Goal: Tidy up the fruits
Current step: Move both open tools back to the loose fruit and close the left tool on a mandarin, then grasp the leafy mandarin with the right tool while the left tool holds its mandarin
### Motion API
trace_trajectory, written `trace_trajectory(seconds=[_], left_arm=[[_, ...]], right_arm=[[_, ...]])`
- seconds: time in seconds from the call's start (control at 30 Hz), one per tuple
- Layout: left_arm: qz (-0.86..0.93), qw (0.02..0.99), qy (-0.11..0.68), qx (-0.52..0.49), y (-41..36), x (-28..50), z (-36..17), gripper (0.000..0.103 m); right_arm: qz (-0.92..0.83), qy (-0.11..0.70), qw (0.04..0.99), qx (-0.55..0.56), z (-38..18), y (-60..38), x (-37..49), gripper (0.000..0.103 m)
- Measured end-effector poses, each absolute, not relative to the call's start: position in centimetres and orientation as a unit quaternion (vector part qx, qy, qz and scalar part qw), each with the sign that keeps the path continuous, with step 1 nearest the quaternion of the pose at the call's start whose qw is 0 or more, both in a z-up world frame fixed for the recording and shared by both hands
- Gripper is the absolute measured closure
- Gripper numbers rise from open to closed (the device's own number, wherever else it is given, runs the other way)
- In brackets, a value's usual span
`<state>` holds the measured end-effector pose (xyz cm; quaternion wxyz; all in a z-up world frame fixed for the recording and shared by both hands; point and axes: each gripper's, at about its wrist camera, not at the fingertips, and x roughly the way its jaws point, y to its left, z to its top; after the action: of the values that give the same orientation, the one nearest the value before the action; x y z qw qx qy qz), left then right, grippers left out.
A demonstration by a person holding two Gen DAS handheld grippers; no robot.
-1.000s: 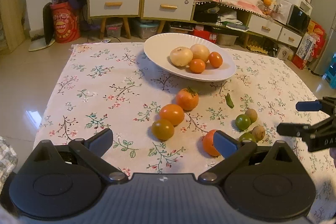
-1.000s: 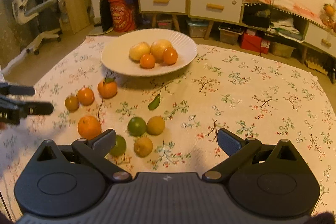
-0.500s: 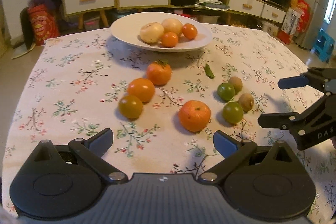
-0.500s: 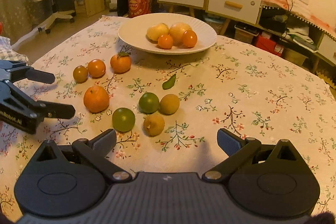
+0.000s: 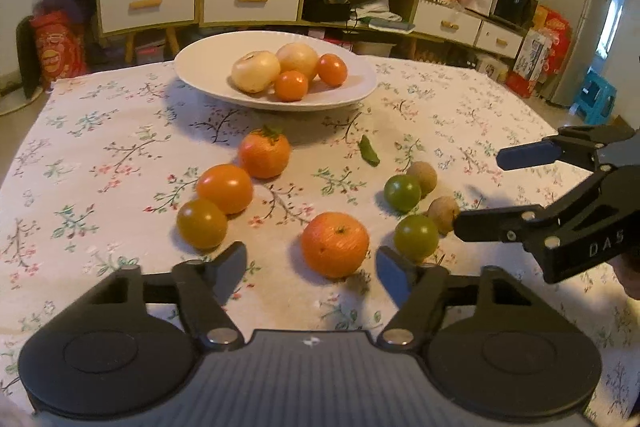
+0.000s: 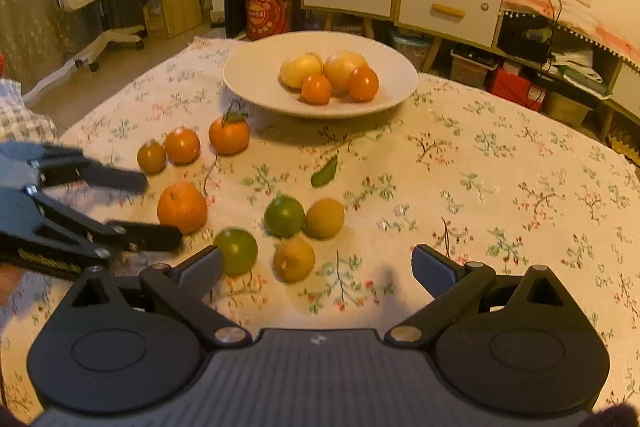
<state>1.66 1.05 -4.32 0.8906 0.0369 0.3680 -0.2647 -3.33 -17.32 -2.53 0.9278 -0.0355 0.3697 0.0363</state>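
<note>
A white plate (image 5: 200, 67) at the table's far side holds two pale round fruits and two small orange ones. Loose on the floral cloth lie a large orange (image 5: 335, 244), a leafy tangerine (image 5: 265, 153), two orange tomatoes (image 5: 225, 188), two green fruits (image 5: 416, 237) and two brown ones (image 5: 423, 175). My left gripper (image 5: 312, 267) is open and empty, its fingers either side of the large orange, just short of it. My right gripper (image 6: 316, 265) is open and empty just short of a green fruit (image 6: 236, 251) and a yellow-brown fruit (image 6: 294, 259).
A green leaf (image 5: 369, 155) lies between the plate and the loose fruit. Each gripper shows in the other's view, at the right (image 5: 480, 191) and at the left (image 6: 160, 211). Cabinets, a chair and boxes stand beyond the table.
Both grippers have moved forward and lower toward the loose fruit. The large orange now sits between the left gripper's fingertips. Both stayed open; no fruit moved.
</note>
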Motion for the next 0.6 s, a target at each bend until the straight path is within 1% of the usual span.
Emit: trace_trajectory(seconds=[0.07, 0.1, 0.17, 0.2, 0.23, 0.33, 0.6], left_arm=[[-0.273, 0.889, 0.367, 0.028, 1.0, 1.9, -4.3, 0.06], [-0.275, 0.888, 0.368, 0.026, 0.9, 2.0, -4.4, 0.062], [-0.282, 0.883, 0.375, 0.023, 0.6, 2.2, -4.5, 0.072], [-0.284, 0.88, 0.379, 0.023, 0.5, 2.3, -4.6, 0.075], [-0.287, 0.878, 0.382, 0.025, 0.3, 2.4, -4.6, 0.08], [-0.283, 0.877, 0.386, 0.035, 0.1, 2.3, -4.3, 0.081], [-0.265, 0.874, 0.407, 0.021, 1.9, 2.2, -3.6, 0.081]], right_arm=[[0.036, 0.367, 0.929, -0.03, -2.3, -17.3, -2.9, 0.003], [0.036, 0.365, 0.93, -0.028, -2.2, -17.3, -2.7, 0.003], [0.038, 0.364, 0.93, -0.026, -2.0, -17.3, -2.3, 0.003], [0.04, 0.363, 0.93, -0.026, -2.0, -17.2, -2.2, 0.003], [0.041, 0.363, 0.931, -0.026, -2.0, -17.1, -1.9, 0.003], [0.046, 0.362, 0.931, -0.023, -1.9, -16.8, -1.3, 0.004], [0.062, 0.357, 0.932, -0.005, -1.3, -15.3, 1.0, 0.007]])
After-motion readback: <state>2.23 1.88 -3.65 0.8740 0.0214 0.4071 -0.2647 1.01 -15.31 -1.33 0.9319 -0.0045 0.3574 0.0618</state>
